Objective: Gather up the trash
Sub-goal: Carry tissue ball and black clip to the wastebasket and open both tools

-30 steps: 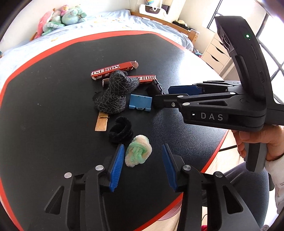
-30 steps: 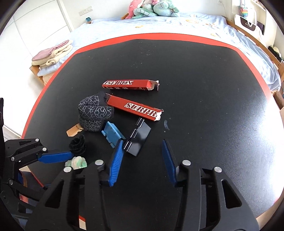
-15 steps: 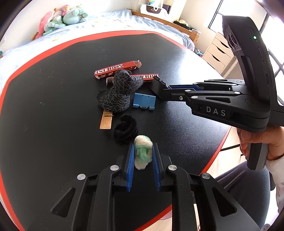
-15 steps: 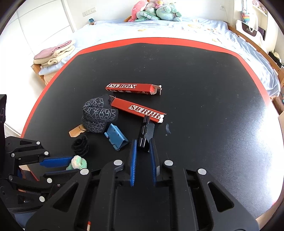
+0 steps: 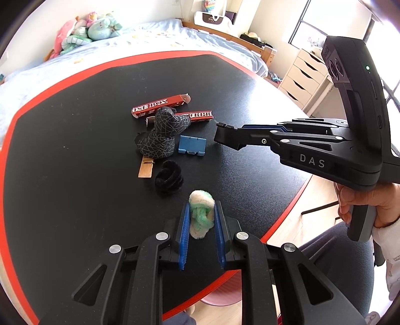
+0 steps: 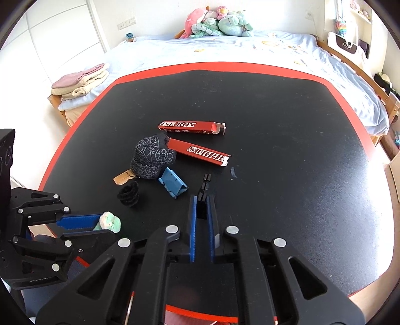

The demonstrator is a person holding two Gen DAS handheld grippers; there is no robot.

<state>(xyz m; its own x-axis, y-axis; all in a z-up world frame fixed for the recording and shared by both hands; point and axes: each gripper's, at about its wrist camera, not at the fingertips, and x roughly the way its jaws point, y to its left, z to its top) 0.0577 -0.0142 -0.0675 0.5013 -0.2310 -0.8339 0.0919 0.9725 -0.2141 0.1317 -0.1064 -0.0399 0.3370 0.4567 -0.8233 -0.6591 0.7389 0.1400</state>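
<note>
My left gripper [image 5: 201, 212] is shut on a green and cream fuzzy scrunchie [image 5: 200, 213], held just above the black table near its front edge; it also shows in the right wrist view [image 6: 110, 222]. My right gripper [image 6: 201, 202] is shut on a flat black plastic piece [image 6: 203, 193], lifted off the table; it also shows in the left wrist view [image 5: 226, 137]. On the table lie two red boxes [image 6: 191, 127] [image 6: 198, 152], a blue plastic piece [image 6: 172, 186], a black scrunchie [image 6: 128, 193], a patterned dark cloth bundle [image 6: 151, 160] and a wooden tag [image 5: 145, 170].
The round black table [image 6: 287, 125] has a red rim. A bed with plush toys [image 6: 217, 22] stands behind it. White drawers [image 5: 305, 75] stand at the right. A pink bin [image 5: 220, 295] shows under the table's front edge.
Both grippers closed from open: the left on the green scrunchie, the right on the black plastic piece. Both then rose a little with what they hold.
</note>
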